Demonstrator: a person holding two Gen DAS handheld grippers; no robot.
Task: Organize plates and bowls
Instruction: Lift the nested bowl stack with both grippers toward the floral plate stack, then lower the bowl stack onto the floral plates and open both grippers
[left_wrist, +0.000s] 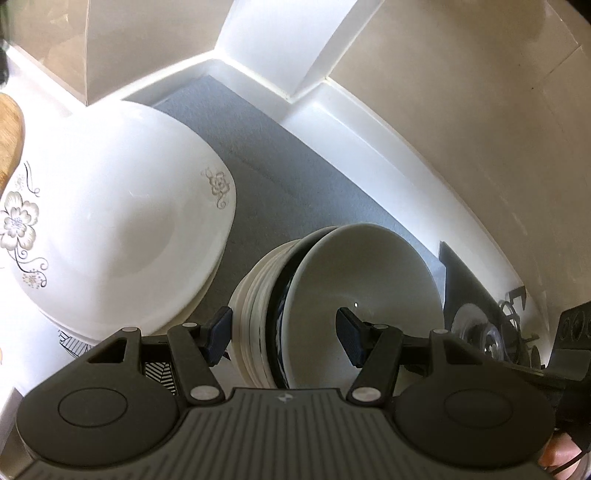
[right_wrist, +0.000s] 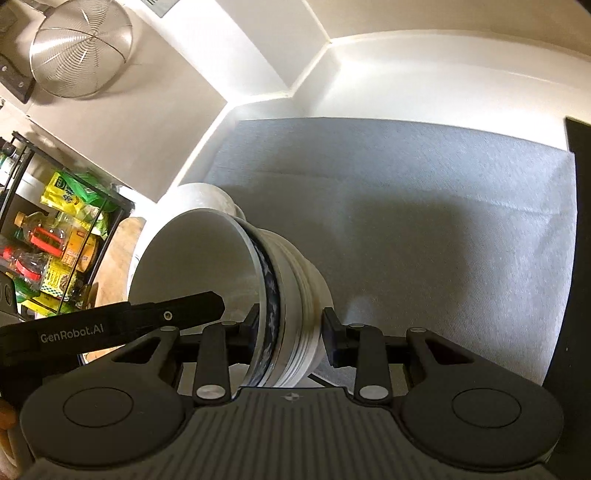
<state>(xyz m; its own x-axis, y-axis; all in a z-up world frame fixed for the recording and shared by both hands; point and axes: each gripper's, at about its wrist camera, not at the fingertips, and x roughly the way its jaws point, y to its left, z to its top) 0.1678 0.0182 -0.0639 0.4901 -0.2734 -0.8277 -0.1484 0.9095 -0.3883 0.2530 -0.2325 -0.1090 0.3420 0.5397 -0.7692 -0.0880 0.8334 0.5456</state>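
Note:
A stack of nested white bowls (left_wrist: 369, 273), one of them with a dark blue pattern, hangs tilted on its side above the grey mat (left_wrist: 277, 177). My left gripper (left_wrist: 284, 325) is shut on it, one finger against the outer bowls and the other inside the top bowl. In the right wrist view the same bowl stack (right_wrist: 192, 258) sits between the fingers of my right gripper (right_wrist: 291, 325), also shut on it, one pad inside the rim and one on the outside. A large white dish with grey flowers (left_wrist: 110, 221) rests at the left.
The grey mat (right_wrist: 424, 221) lies in a white-walled corner. A wire strainer (right_wrist: 81, 48) hangs on the wall. At the left stand a rack of packets and bottles (right_wrist: 55, 240) and a wooden board (right_wrist: 118, 258). A black object (right_wrist: 576, 184) borders the mat's right edge.

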